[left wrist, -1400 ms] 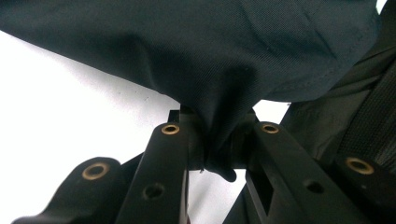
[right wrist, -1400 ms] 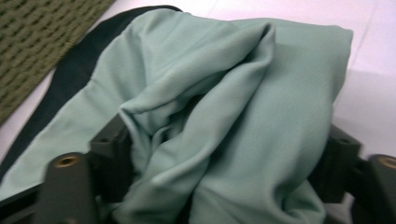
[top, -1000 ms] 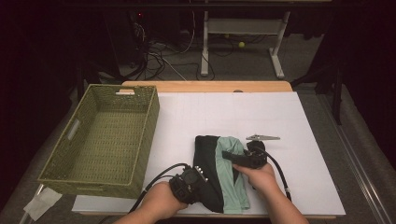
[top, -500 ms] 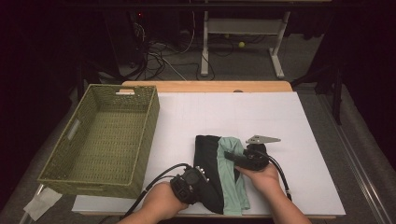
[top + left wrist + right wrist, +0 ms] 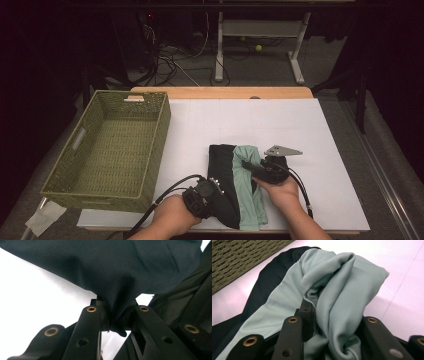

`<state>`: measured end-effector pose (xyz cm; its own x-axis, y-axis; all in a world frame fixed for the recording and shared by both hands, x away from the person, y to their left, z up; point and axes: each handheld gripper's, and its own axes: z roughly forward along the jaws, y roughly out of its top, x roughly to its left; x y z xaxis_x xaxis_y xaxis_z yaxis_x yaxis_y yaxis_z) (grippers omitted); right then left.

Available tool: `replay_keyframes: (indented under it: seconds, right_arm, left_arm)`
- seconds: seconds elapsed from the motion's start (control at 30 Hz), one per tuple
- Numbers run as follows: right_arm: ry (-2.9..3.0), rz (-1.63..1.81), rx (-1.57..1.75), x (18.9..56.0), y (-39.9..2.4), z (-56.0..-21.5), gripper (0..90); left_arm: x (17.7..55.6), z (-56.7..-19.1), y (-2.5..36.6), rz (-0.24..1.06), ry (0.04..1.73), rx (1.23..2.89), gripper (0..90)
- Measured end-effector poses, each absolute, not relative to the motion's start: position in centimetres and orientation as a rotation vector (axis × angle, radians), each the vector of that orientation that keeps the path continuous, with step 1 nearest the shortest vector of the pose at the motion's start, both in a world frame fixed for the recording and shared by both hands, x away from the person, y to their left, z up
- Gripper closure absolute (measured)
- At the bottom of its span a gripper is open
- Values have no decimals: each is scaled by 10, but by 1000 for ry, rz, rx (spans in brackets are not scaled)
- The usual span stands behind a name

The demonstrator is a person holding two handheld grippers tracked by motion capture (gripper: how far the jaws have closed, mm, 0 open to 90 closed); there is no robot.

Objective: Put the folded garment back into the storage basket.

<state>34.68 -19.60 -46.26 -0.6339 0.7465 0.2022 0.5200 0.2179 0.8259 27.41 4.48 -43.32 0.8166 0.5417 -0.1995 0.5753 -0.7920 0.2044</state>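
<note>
A dim lab or recording room: a white-topped counter (image 5: 300,120) stands on grey carpet, loose cables (image 5: 170,62) tangle on the floor behind, beside a white desk frame (image 5: 260,35).

Overhead view; two close gripper views

Black garment (image 5: 222,175) lies folded on the white table sheet, near edge bunched into a pinched fold. Mint-green garment (image 5: 248,192) lies along its right side, overlapping it, far end gathered into a raised crumple.
</note>
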Motion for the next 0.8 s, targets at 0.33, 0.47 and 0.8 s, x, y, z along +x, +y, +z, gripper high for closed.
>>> replay_keyframes:
  seconds: [0.33,0.47,0.8]
  right_arm:
    - [2189,1391,1139,341,-198,-454,680]
    - [2168,1407,1130,341,-199,-450,679]
    - [2137,1439,1112,340,-200,-446,678]
  left_arm:
    - [280,-416,40,-190,856,2774,788]
    - [287,-409,41,-214,868,2791,788]
    - [298,-399,36,-304,910,2818,787]
